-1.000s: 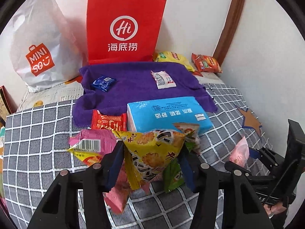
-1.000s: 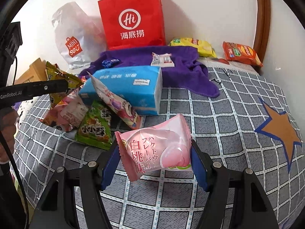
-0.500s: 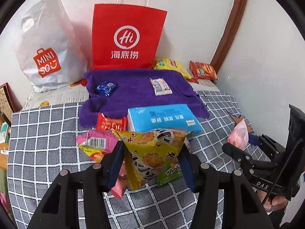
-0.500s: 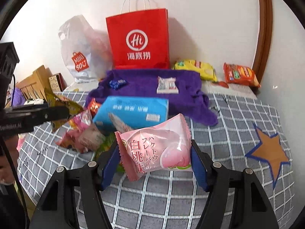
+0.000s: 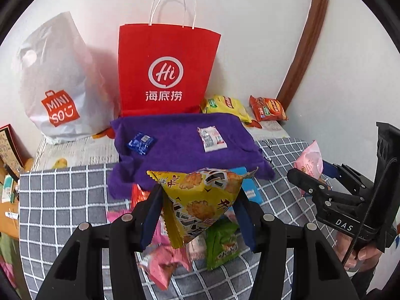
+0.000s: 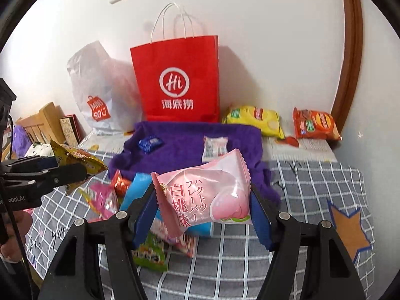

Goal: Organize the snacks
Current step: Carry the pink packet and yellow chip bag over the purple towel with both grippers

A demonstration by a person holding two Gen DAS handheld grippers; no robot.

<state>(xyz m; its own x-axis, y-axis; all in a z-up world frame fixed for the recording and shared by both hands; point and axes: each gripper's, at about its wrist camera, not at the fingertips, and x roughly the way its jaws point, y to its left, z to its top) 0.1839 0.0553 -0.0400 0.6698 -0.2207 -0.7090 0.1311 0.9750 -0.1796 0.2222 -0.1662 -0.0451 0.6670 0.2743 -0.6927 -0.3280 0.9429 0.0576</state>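
My left gripper [image 5: 197, 208] is shut on a yellow snack packet [image 5: 200, 197] and holds it in the air above a loose pile of snacks [image 5: 195, 247] on the grey checked cover. My right gripper [image 6: 202, 205] is shut on a pink peach packet [image 6: 205, 195], also lifted clear. In the left wrist view the pink peach packet [image 5: 310, 160] shows at the right. The yellow snack packet [image 6: 77, 162] shows at the left of the right wrist view. A red paper bag [image 5: 167, 72] stands open-topped against the back wall. A blue packet [image 5: 140, 143] and a white packet [image 5: 212, 138] lie on a purple towel [image 5: 180, 140].
A white plastic bag [image 5: 57, 90] leans left of the red bag. A yellow chip bag [image 6: 255, 120] and an orange packet [image 6: 316, 125] lie at the back right. A blue tissue pack [image 6: 136, 192] sits under the held packets. A wooden door frame [image 6: 350, 50] rises on the right.
Both grippers have risen with their packets; the pile and tissue pack now sit lower in view and the whole red bag with its handles shows. Grips are unchanged.
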